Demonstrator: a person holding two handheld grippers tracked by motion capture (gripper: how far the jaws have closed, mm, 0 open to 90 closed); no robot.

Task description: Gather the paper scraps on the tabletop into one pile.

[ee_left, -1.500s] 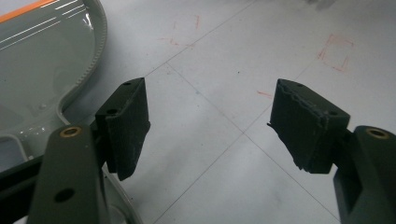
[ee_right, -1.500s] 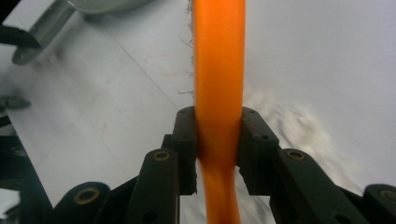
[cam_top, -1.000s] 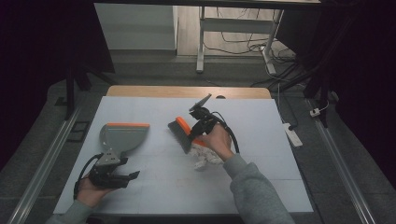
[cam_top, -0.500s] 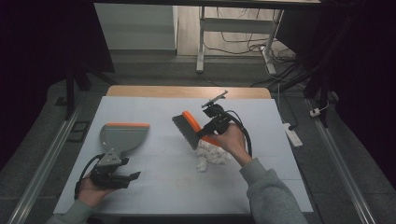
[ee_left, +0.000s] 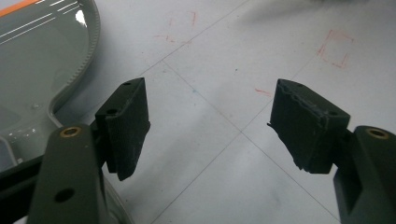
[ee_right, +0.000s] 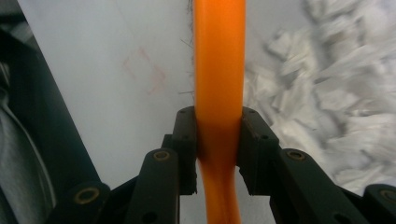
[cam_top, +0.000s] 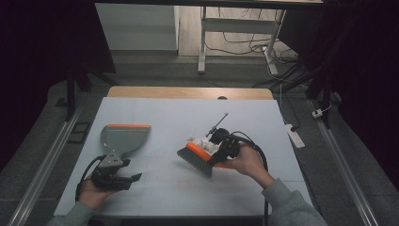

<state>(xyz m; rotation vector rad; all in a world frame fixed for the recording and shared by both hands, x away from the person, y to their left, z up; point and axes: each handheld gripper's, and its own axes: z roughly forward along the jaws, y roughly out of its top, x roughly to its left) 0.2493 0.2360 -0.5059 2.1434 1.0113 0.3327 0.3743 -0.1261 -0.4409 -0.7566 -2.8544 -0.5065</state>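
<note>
Right of the dustpan [cam_top: 123, 138], the right gripper [ee_right: 218, 140] is clamping the brush [cam_top: 197, 157] beside paper scraps [ee_right: 327, 102]; the left gripper [ee_left: 210, 126] is gaping empty.

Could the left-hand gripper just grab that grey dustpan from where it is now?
Probably yes. The left gripper rests with its jaws open right by the dustpan, whose handle end lies beside it, and nothing stands between them. The jaws point off to the side, though, so the hand would likely have to turn first.
</note>
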